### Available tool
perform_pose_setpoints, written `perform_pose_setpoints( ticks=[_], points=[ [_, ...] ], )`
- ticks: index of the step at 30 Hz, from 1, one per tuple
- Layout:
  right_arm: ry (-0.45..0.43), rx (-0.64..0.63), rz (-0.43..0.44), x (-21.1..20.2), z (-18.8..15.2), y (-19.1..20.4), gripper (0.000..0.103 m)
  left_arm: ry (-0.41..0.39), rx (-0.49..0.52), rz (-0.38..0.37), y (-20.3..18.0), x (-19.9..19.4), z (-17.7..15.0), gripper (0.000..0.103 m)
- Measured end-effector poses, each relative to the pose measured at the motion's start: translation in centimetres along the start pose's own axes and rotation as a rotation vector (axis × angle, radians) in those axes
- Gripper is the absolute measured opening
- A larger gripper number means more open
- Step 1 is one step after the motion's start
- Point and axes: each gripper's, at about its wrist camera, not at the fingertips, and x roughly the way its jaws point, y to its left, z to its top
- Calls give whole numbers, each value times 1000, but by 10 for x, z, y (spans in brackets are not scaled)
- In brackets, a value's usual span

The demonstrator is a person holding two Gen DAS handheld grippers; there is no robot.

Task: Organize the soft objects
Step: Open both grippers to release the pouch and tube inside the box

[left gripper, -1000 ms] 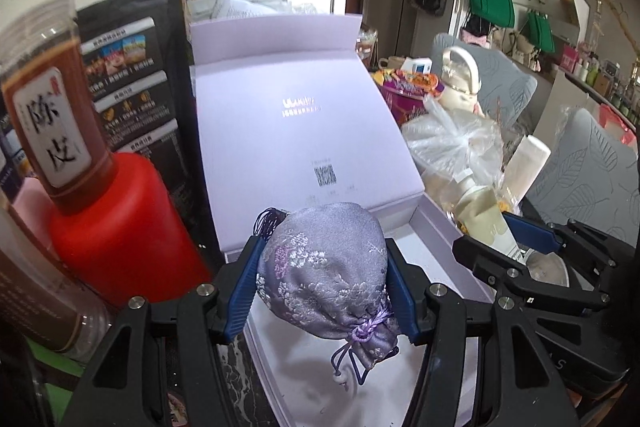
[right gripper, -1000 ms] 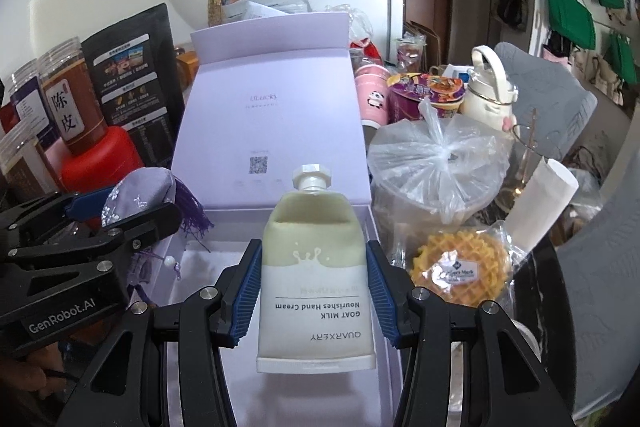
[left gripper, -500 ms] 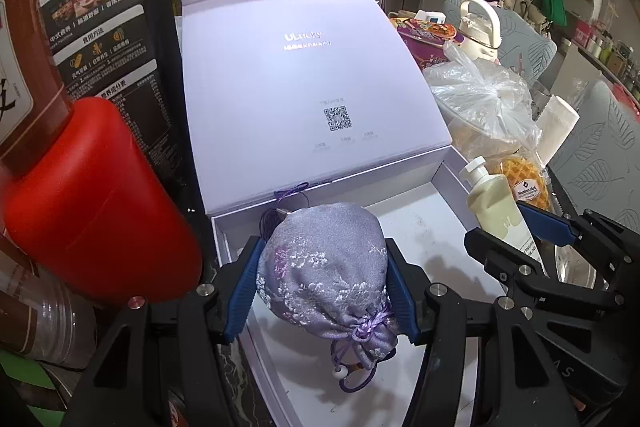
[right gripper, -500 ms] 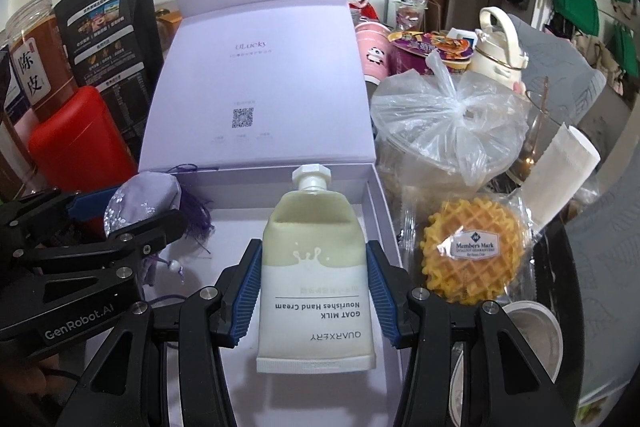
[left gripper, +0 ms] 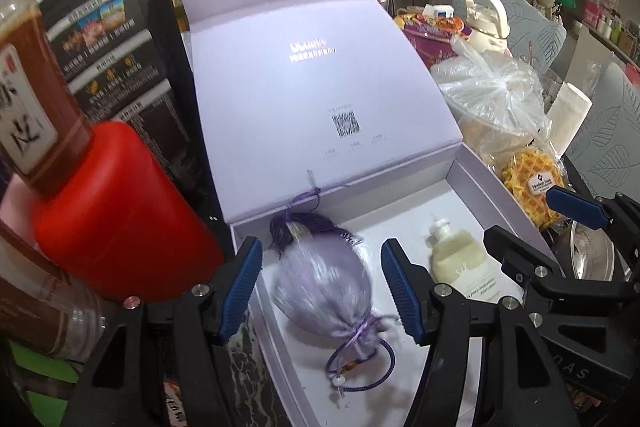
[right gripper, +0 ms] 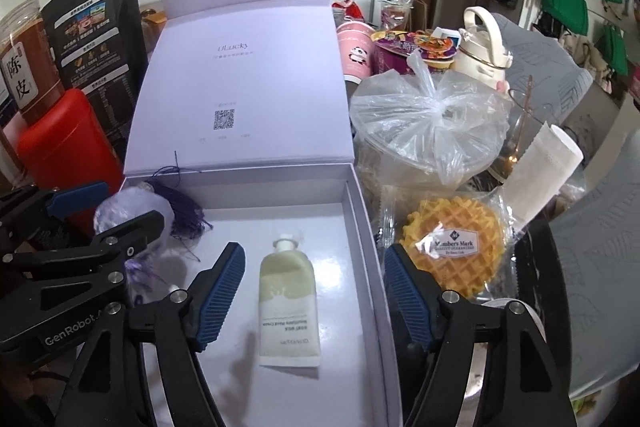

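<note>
Both grippers' jaws have just been opening: the left gripper [left gripper: 322,283] has let the pouch [left gripper: 324,287] and the right gripper [right gripper: 312,291] the hand cream tube [right gripper: 289,301] into the lavender box [right gripper: 362,211]. Best lift both straight up, clear of the pouch's cord

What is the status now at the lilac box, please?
Both tongs, left and right, just opened, pads clear. Pouch and hand cream tube lie inside lilac box. Nothing obstructing.

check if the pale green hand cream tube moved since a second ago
Yes. The pale green hand cream tube has dropped from between the right gripper pads, which have just been opening, onto the lavender gift box floor.
</note>
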Motion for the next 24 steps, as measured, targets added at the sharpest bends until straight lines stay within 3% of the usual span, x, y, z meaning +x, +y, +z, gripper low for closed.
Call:
perform_pose_setpoints(
  ticks=[5,16,24],
  points=[
    [-27,18,-2,-14,3,-6,75,-71,2,31,3,-22,4,78],
    [-101,11,-5,-50,6,-6,75,-134,-1,-10,3,-52,8,79],
    [-155,18,-33,-80,7,-12,75,-195,-43,1,5,-78,14,79]
  ],
)
